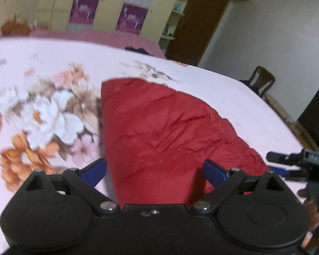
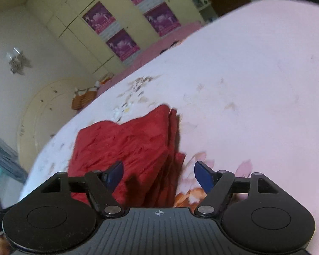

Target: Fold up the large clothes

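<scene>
The red garment (image 1: 159, 131) lies folded in a compact stack on the floral bedsheet (image 1: 42, 110), filling the lower middle of both views, its layered edges showing on the right side of the pile in the right wrist view. That flat resting place suits pressing down a fold. The left gripper (image 1: 154, 170) and right gripper (image 2: 158, 175) hang over it with jaws spread, grasping nothing. The purple wardrobe posters (image 2: 121, 44) seem printed, but blur leaves no writing legible.
</scene>
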A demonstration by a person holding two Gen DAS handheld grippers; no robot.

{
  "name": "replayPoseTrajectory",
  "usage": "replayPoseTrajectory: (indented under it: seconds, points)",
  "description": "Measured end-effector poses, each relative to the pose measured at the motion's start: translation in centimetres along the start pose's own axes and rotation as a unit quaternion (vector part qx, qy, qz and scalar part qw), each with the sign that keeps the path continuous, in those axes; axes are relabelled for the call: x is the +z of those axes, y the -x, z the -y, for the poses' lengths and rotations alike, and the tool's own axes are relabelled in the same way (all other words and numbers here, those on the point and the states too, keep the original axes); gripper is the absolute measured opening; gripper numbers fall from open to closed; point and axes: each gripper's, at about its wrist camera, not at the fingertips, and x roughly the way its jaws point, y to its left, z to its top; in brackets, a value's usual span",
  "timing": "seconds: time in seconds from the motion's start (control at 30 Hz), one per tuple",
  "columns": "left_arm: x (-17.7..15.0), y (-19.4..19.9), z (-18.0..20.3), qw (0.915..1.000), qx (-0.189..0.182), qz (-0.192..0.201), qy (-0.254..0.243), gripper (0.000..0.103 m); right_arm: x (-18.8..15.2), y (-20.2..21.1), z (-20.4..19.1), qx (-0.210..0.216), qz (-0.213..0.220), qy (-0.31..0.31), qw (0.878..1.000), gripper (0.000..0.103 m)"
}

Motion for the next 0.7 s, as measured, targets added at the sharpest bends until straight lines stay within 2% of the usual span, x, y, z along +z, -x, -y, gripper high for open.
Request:
replayPoseTrajectory:
  seconds: [0.13,0.27,0.4,0.7]
  points:
    - [-0.3,-0.9,-0.8,0.9994,-0.016,-0.014,0.028,0.090,0.2,-1.5,0.4,0.010,-0.027,-0.019,0.999,0.073]
    - [-0.4,-1.4,-1.1,0.9990,-0.018,-0.017,0.036,0.090,-0.2,-3.2,1.4,-0.003,-0.052,-0.034,0.998,0.072]
    - [-0.3,-1.7,-1.2,0.9989,-0.017,-0.024,0.036,0.088,-0.2,-3.6,1.1,0.010,-0.066,-0.030,0.997,0.060]
    - [-0.4,-2.0,-1.2,0.9989,-0.010,-0.027,0.037,0.087,0.5,-5.2,1.4,0.024,-0.085,-0.031,0.996,0.060]
